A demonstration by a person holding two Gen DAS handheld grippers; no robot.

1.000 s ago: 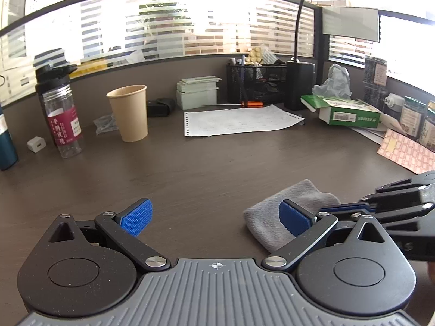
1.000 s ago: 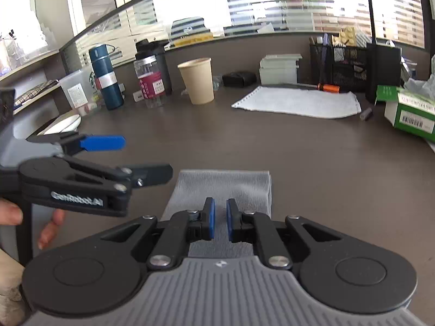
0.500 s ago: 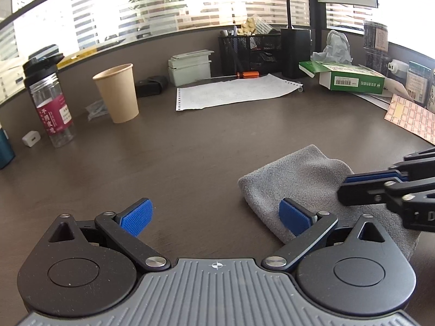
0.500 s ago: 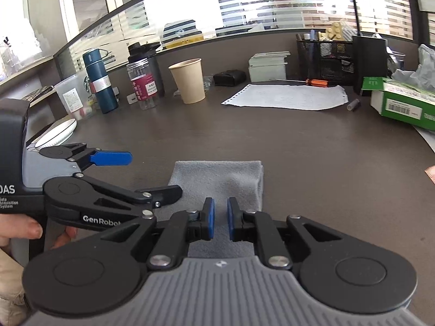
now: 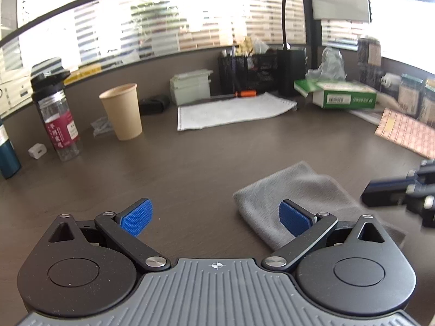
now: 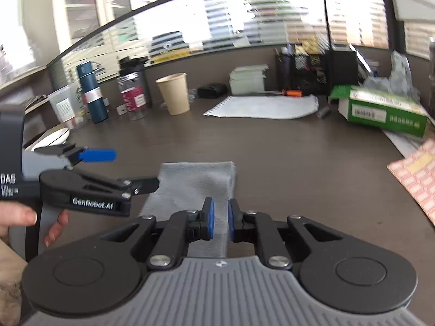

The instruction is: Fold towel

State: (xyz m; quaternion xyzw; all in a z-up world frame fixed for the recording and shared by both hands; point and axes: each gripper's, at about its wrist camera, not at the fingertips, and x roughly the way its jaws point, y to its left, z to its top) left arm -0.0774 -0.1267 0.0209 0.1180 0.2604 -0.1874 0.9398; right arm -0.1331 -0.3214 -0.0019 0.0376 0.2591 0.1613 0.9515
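Desk surface (image 5: 217, 157), dark brown and wood-grained, fills both wrist views and carries every object shown. Windows with horizontal blinds (image 5: 190, 27) run along the far edge above a low brown partition.

Towel (image 6: 195, 182), grey and already folded into a compact rectangle, lies flat on the desk in the near foreground, between the two grippers. In the left wrist view the same towel (image 5: 293, 195) sits to the right of centre, with a rounded folded edge facing left.

Left gripper (image 5: 214, 214) has its jaws spread wide and grasps nothing; bare desk shows between them. Its right blue pad (image 5: 295, 217) overlaps the near-left edge of the towel in the picture, though whether it touches the cloth or hangs just above cannot be told. Seen from the right wrist, the left gripper (image 6: 125, 168) is held by a hand (image 6: 24, 217) at the left border.

Right gripper (image 6: 219, 222) has its jaws nearly together, with a narrow gap between the blue pads. No cloth is pinched; the towel lies on the desk beyond and below the fingertips.

Smaller items stand at the back:
- a green box (image 6: 380, 108) at right;
- a white perforated sheet (image 5: 231, 111) at centre;
- a paper cup (image 5: 122, 111);
- a clear bottle with a red label (image 5: 57, 119);
- an orange-handled screwdriver (image 6: 291, 92).
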